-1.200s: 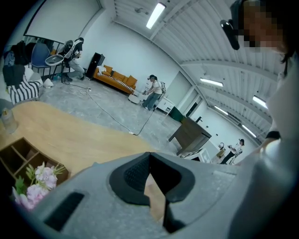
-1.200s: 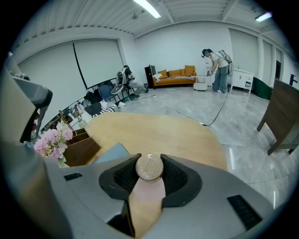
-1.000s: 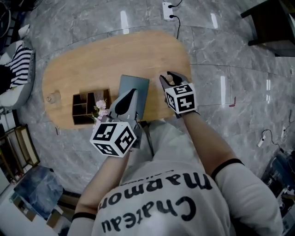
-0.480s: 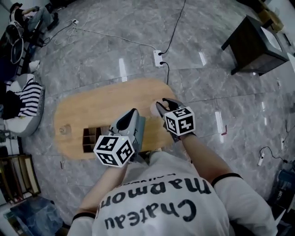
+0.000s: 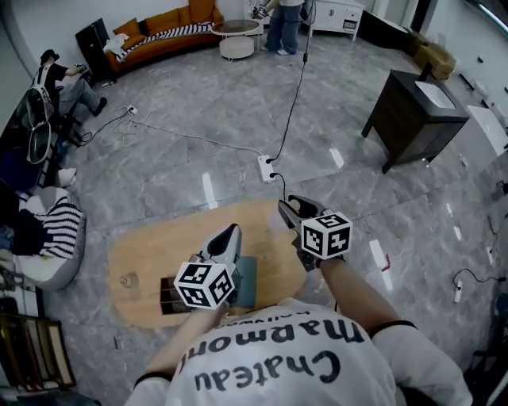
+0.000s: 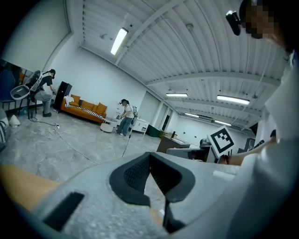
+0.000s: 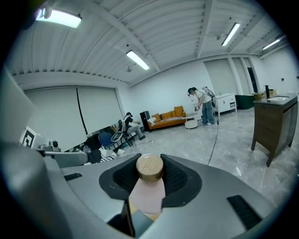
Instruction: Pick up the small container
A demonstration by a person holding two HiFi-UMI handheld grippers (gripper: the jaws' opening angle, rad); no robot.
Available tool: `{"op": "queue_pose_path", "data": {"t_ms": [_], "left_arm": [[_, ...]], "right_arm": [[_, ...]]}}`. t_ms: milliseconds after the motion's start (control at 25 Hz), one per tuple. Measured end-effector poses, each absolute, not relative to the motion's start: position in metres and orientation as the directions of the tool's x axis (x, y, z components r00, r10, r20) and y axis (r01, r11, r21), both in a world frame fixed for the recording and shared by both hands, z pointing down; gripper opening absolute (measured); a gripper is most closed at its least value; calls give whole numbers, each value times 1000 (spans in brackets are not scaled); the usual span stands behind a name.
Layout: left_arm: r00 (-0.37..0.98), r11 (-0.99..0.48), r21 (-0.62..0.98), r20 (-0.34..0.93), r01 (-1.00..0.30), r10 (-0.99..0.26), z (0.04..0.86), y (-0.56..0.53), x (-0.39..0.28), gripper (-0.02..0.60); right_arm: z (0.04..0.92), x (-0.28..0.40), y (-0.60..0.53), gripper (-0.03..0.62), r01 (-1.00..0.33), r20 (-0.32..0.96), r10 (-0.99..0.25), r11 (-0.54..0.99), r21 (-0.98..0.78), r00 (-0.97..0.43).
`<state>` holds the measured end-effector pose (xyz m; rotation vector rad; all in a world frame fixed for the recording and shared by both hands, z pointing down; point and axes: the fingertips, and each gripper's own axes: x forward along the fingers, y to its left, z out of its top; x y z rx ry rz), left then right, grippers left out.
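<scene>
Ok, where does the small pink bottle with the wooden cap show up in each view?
Head view: just above centre, inside the right tongs, too small to make out.
Left gripper view: not in it.
Right gripper view: low centre, the bottle gripped between the tongs.
Shared landmark: the orange sofa, top left, mid left and centre respectively.

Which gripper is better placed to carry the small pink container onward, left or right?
Right. The right gripper is shut on the small pink container, with its wooden lid between the pads, above the wooden table. The left gripper is empty, with its jaws together.
</scene>
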<state>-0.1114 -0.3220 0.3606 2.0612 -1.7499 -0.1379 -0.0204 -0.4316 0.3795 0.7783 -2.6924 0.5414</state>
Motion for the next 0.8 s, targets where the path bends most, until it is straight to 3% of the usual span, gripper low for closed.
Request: {"op": "queue_pose_path", "data": {"t_ms": [520,800], "left_arm": [[257,-204,395,85,-896,-963,302,-286,-153,14],[275,-237,404,38,-883,-961,284,-279,-178,14]], "right_arm": [[261,-30,-378,126,-557,117,-546,796,-235,-830],[239,-31,-348,126,-597,54,-602,769,-228,-796]]}}
